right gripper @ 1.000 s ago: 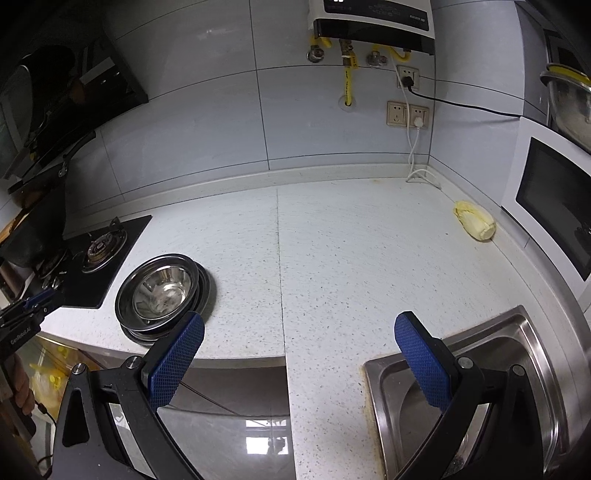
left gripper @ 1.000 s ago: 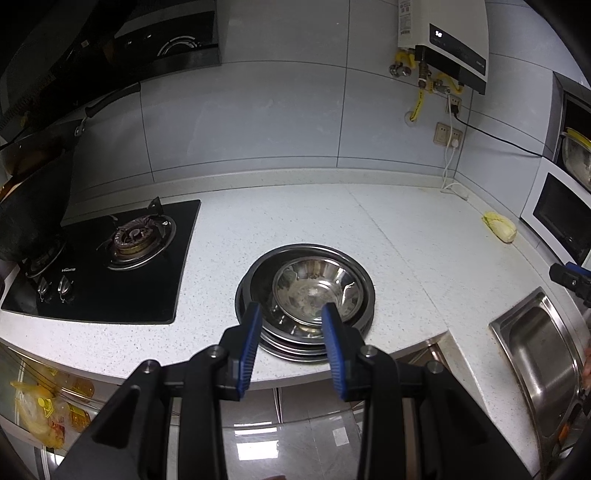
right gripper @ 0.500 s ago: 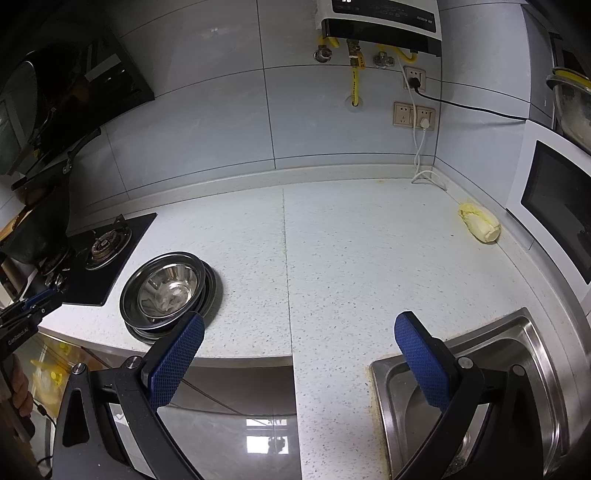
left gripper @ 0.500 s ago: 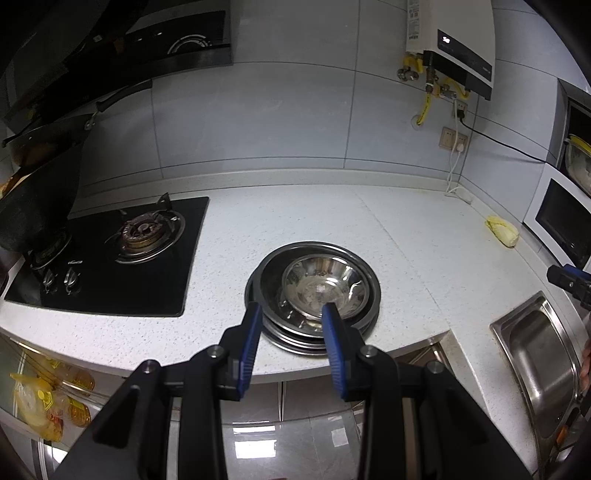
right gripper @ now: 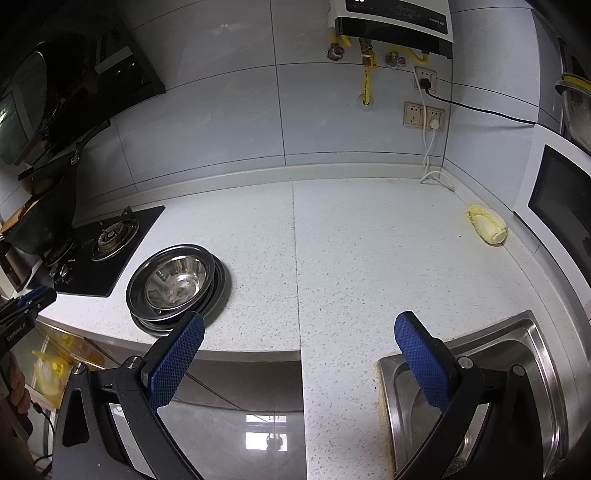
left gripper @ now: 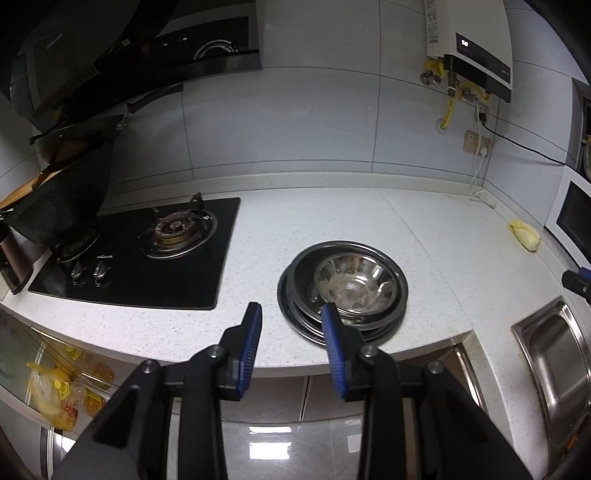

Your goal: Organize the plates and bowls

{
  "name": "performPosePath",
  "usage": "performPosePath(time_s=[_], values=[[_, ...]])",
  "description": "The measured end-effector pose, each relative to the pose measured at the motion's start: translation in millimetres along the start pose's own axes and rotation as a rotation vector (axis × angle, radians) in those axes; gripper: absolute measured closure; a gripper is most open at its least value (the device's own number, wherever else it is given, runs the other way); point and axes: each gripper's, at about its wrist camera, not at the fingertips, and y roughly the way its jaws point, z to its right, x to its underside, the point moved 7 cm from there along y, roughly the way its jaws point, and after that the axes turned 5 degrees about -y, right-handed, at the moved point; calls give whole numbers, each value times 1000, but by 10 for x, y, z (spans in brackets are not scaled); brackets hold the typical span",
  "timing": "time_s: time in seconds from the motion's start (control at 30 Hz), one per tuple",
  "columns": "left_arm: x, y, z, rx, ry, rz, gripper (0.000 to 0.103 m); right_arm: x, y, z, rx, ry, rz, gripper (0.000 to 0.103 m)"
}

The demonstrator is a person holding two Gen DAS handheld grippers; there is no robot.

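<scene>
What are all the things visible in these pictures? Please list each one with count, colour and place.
bowl: one, shiny steel, on top of the plates
plates: a stack, count unclear, dark steel, near the counter's front edge
counter: one, white speckled
gas stove: one, black, left of the plates
sink: one, steel, at the right
water heater: one, white and black, on the wall
yellow vegetable: one, by the white oven
left gripper: blue pads, open, empty
right gripper: blue pads, wide open, empty
</scene>
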Motion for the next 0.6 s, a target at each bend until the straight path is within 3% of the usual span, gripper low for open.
performPosePath(time_s=[0.6], values=[[33,38,194,50,47,-21,71,43,-41,62,21,8,-8,2]])
